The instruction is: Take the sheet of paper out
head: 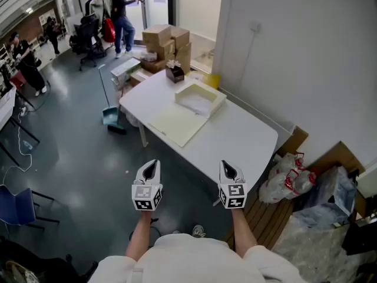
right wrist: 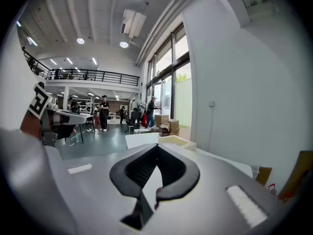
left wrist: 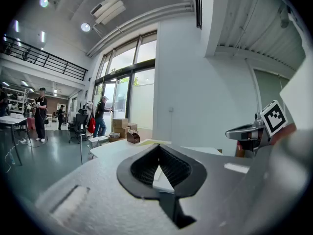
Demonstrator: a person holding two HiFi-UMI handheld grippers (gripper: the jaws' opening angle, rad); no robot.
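Note:
A white table (head: 235, 140) stands ahead of me against the wall. On it lies an open shallow cream box (head: 219, 103) with something white and flat inside (head: 197, 101); whether that is the sheet of paper I cannot tell. A flat cream panel (head: 178, 124) lies beside the box, nearer to me. My left gripper (head: 151, 171) and right gripper (head: 228, 171) hang side by side short of the table's near edge, both shut and empty. The left gripper's (left wrist: 157, 148) tips meet in its own view, and the right gripper's (right wrist: 156, 148) do too.
A dark tissue box (head: 175, 73) sits at the table's far end, with stacked cardboard boxes (head: 168, 40) behind it. A broom and dustpan (head: 110, 115) lean left of the table. Plastic bags (head: 288, 178) and wooden slats (head: 265, 217) lie at the right. A person (head: 122, 16) stands by the door.

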